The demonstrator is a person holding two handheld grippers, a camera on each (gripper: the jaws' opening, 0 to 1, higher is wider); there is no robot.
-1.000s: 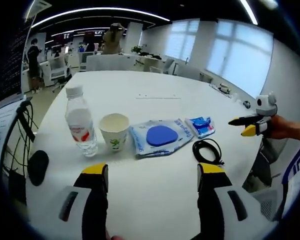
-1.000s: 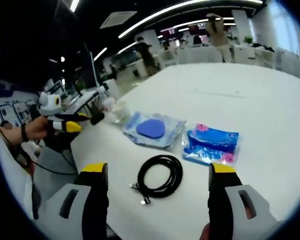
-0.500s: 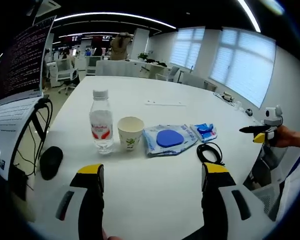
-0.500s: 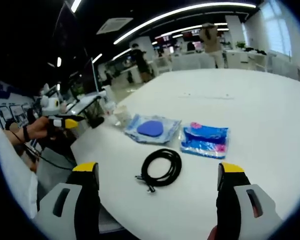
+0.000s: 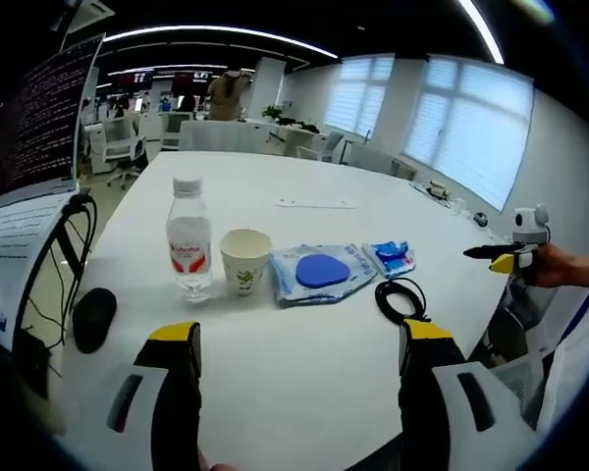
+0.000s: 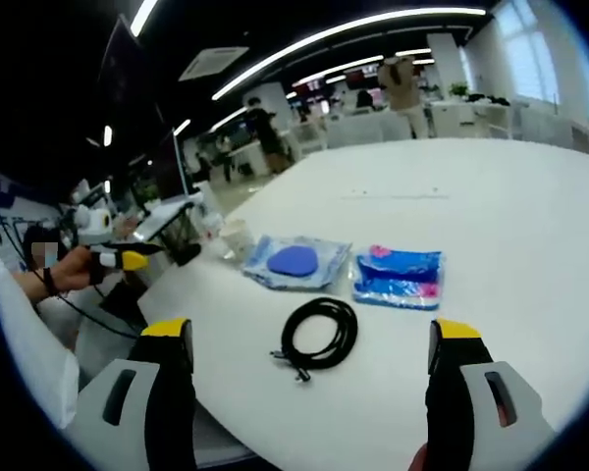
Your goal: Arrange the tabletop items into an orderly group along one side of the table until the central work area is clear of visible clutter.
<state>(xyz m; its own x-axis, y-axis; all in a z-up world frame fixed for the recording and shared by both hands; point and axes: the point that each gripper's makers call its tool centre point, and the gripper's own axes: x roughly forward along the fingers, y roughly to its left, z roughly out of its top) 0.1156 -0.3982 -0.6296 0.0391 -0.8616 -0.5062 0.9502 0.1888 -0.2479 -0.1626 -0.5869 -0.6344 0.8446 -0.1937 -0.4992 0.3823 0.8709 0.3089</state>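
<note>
On the white table a row runs left to right in the left gripper view: a water bottle, a paper cup, a clear bag with a blue pad, a small blue packet and a coiled black cable. My left gripper is open over the near edge, short of them all. My right gripper is open too, just before the cable, with the blue packet and the bag beyond. The other gripper is held at the left there, and my right one appears at the table's right end.
A black mouse lies at the table's left corner beside a laptop and cables. A paper strip lies farther back. Desks, chairs and people stand beyond the table. A person's hand holds the other gripper.
Both cameras have pulled back and lifted slightly, so the row of items looks smaller. The items themselves have not moved. Both grippers stay open.
</note>
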